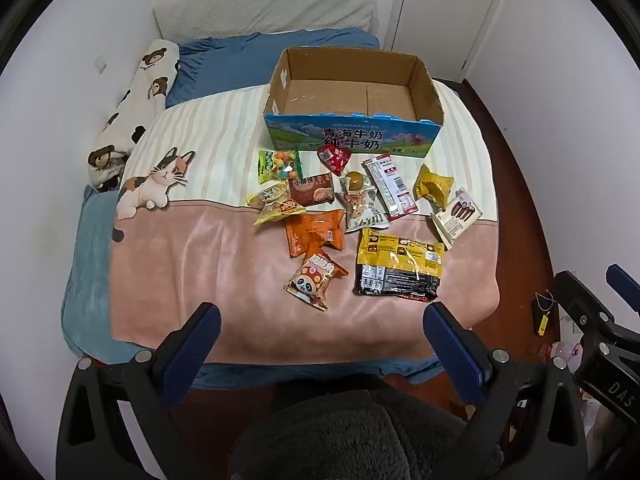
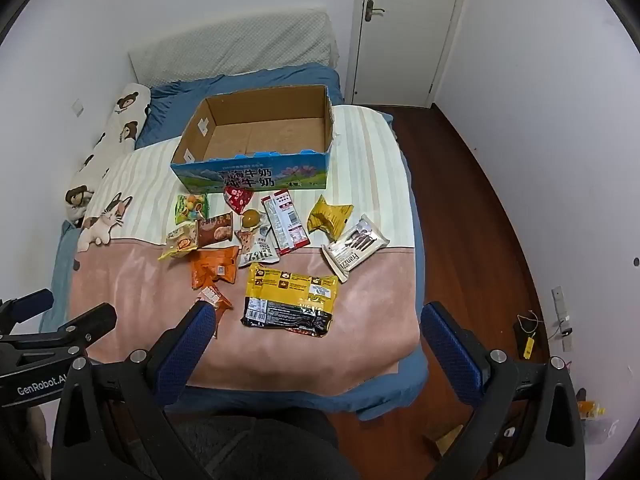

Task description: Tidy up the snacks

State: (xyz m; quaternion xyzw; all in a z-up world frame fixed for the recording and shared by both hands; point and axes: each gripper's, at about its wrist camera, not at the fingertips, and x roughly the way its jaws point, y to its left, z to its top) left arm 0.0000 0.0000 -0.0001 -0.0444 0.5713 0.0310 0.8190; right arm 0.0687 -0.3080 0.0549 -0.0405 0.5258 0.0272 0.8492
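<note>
Cardboard is what waits for you: the open box point(image 1: 354, 98) sits bare-bottomed on the striped part of the bed point(image 1: 208, 136), and not one snack has gone into it yet. You are at the very start of the sorting, as I judge it. The snacks lie scattered on the blanket just in front of the box, some overlapping: a green candy bag point(image 1: 279, 165), a red packet point(image 1: 334, 158) touching the box's front wall, an orange packet point(image 1: 316, 232), a panda bag point(image 1: 314, 278) and a big yellow-and-black bag point(image 1: 398, 266) nearest you, with a white wafer pack point(image 2: 354, 246) off to the right.

Your left claw point(image 1: 322, 344) hangs above the near edge of the bed with its jaws spread wide and nothing between them. Your right claw point(image 2: 316, 340) is the same, wide apart and empty, beside the left.

Next, bring one claw down on a near, loose packet, the panda bag or the big bag, pinch it by an edge, and carry it over the box's front wall.
</note>
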